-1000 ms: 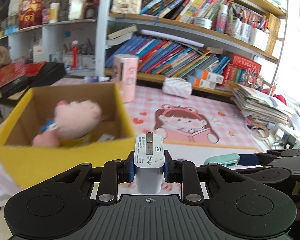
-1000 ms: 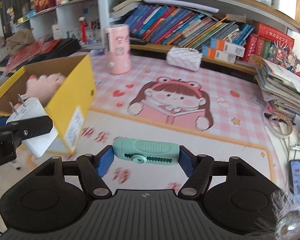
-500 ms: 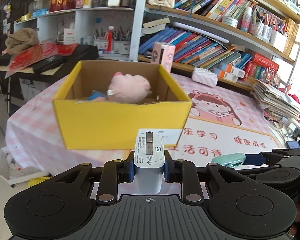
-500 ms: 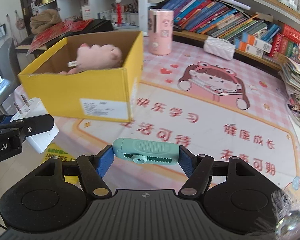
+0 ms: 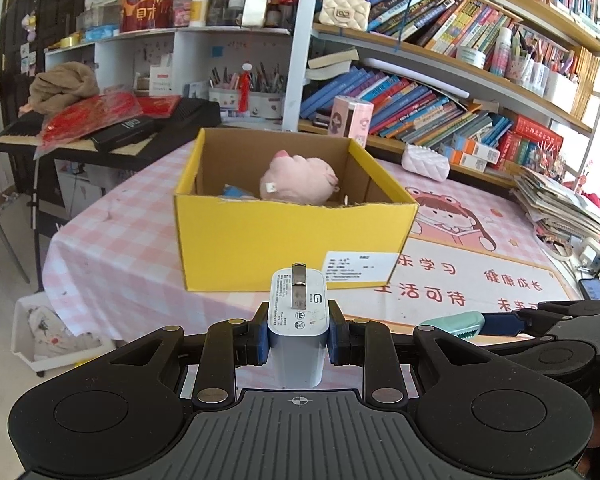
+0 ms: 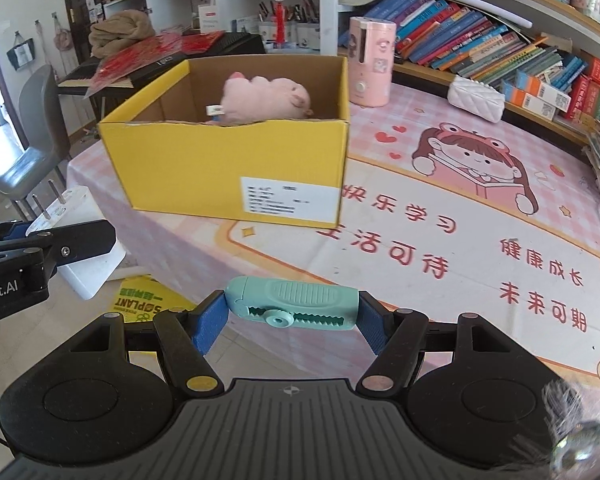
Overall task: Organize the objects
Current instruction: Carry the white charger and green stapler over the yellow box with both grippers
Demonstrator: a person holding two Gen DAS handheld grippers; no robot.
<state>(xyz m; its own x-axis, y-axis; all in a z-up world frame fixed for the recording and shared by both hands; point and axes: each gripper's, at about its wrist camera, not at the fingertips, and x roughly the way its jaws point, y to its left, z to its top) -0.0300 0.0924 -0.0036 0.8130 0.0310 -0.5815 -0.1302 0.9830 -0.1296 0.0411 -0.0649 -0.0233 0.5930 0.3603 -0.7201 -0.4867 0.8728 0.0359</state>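
Note:
My left gripper (image 5: 298,338) is shut on a white plug charger (image 5: 298,320), prongs pointing up and forward. My right gripper (image 6: 292,314) is shut on a mint-green utility knife (image 6: 294,304), held crosswise by its ends. Both hang in front of the table edge, short of a yellow cardboard box (image 5: 292,248) with a pink plush toy (image 5: 300,180) inside. In the right wrist view the box (image 6: 228,168) stands ahead and left, with the plush (image 6: 266,100) in it. The left gripper (image 6: 66,236) and its charger (image 6: 80,240) show at the left edge there; the knife (image 5: 452,322) shows at the right in the left wrist view.
A pink checked tablecloth with a cartoon mat (image 6: 472,208) covers the table. A pink canister (image 6: 370,60) and a white quilted pouch (image 6: 476,98) stand behind the box. Bookshelves (image 5: 440,100) line the back, a paper stack (image 5: 560,204) lies right, a keyboard (image 5: 112,132) left.
Both grippers have drawn back from the box and off the table's front edge, each keeping its object. The box now looks farther away and more centred.

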